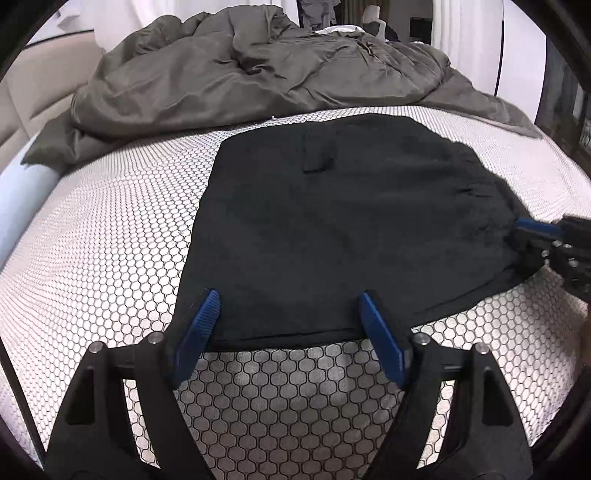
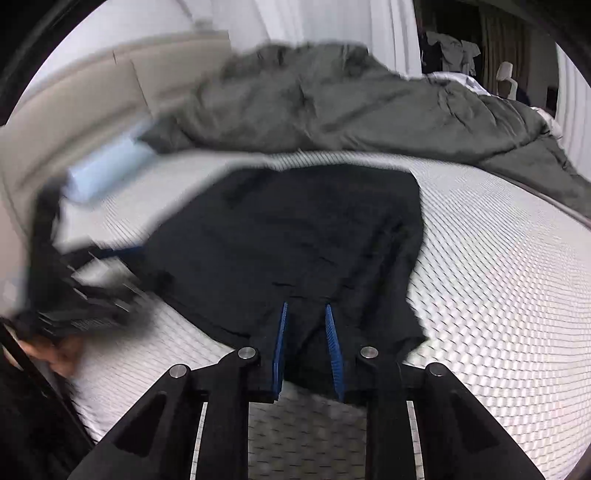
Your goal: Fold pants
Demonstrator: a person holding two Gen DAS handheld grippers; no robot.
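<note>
Your black pants (image 1: 343, 221) lie folded into a broad, flat shape on the bed's mattress (image 1: 110, 236), whose white cover carries a dark honeycomb pattern. A pocket flap shows on the upper face of the cloth, towards the far edge.

Your left tongs (image 1: 288, 306) stand wide open at the near hem of the pants. The blue pads (image 1: 201, 325) sit spread apart, their tips over the cloth's near edge, and nothing is pinched between them.

Your right tongs (image 2: 304, 314) are narrowed around a bunch of black cloth at the near edge of the pants. The fabric fills the gap between the blue pads and they grip it. In the left wrist view these same tongs show at the right margin, at the gathered side of the pants.

The right wrist view is smeared with motion blur, especially at its left side, where the left tongs appear only as a dark streak.

Behind the pants a crumpled grey duvet (image 1: 266, 70) is heaped across the far part of the bed. A pale blue pillow (image 1: 22, 199) lies at the left, next to the beige padded headboard (image 2: 110, 85). White curtains (image 2: 332, 22) hang beyond the bed.
</note>
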